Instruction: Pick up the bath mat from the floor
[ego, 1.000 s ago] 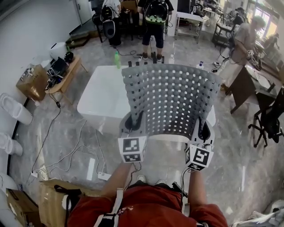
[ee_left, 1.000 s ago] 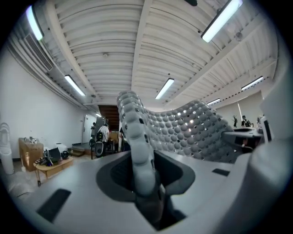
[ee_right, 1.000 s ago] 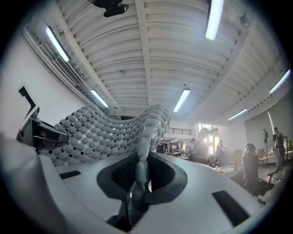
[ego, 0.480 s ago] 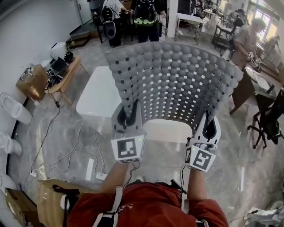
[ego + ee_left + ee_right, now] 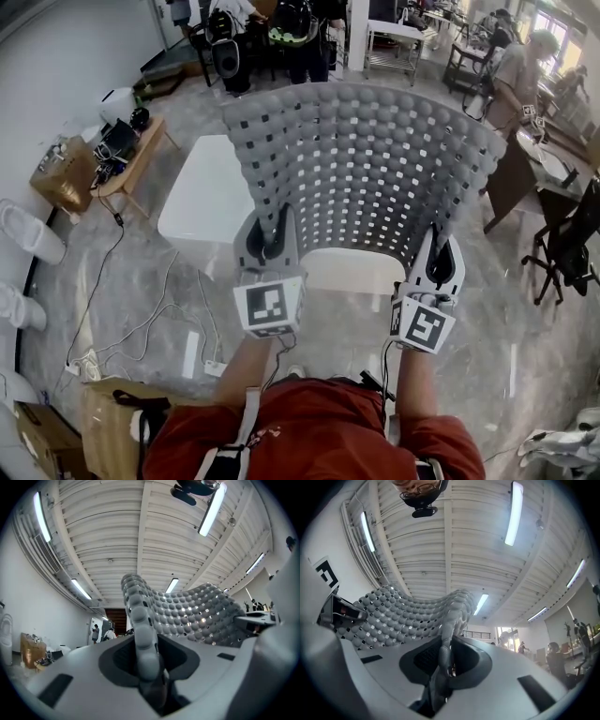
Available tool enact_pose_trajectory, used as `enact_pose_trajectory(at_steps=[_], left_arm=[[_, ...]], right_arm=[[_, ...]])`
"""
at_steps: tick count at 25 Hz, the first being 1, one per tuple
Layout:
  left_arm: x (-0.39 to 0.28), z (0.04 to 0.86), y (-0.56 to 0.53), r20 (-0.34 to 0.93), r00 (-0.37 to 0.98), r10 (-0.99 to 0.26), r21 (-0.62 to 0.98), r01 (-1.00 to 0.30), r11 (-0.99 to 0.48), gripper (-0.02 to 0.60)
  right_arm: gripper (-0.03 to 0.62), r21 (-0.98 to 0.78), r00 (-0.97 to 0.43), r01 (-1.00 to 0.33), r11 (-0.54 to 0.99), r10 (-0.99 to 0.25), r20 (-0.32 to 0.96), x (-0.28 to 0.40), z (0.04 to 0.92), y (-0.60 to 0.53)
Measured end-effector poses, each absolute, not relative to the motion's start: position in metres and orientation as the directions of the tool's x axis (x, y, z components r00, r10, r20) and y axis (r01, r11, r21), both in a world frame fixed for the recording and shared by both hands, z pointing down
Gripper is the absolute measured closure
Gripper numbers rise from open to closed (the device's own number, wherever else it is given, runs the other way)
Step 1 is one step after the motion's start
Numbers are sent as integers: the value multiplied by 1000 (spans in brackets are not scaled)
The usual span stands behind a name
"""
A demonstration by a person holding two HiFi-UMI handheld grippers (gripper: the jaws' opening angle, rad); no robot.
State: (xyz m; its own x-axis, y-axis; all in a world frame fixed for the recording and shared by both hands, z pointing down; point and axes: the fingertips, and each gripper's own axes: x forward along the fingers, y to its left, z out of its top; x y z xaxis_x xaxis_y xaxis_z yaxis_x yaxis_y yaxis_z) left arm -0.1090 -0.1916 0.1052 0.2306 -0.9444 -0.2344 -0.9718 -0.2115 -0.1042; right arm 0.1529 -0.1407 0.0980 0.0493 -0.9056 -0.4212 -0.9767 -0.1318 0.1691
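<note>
Marbled grey floor (image 5: 525, 375) runs all round a low white desk (image 5: 202, 202), w/ cables (image 5: 141, 323) trailing on the side of that desk nearest the wall and ppl working beyond its far end.

Task status: we judge the pickup basically done. The bath mat (image 5: 361, 169) is fully off the floor, held up over the near side of the desk and hiding part of its top, approx. at chest height in front of us. No part of it sags back down as far as we can see. The task names no drop spot, so what's left is only to keep the hold.

Left hand-held gripper (image 5: 265, 246) pinches the mat's lower left edge: in its own view the bumpy rim (image 5: 140, 620) runs straight between the closed jaws. Right hand-held gripper (image 5: 439, 267) is clamped on the lower right edge, a thinner fold (image 5: 447, 625) of mat between its jaws.

Mat itself: mid-grey, rows of round nubs w/ small square holes between. It curves up like a shell and its free top edge stands w/o flopping, so prob. fairly stiff rubber.
</note>
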Motion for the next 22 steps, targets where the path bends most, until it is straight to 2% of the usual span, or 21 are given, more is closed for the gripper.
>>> enact_pose_trajectory(at_steps=[22], left_arm=[[-113, 102, -189, -240, 231, -943, -72, -973, -220, 463]], right_arm=[[536, 201, 41, -970, -138, -905, -424, 150, 92, -137]])
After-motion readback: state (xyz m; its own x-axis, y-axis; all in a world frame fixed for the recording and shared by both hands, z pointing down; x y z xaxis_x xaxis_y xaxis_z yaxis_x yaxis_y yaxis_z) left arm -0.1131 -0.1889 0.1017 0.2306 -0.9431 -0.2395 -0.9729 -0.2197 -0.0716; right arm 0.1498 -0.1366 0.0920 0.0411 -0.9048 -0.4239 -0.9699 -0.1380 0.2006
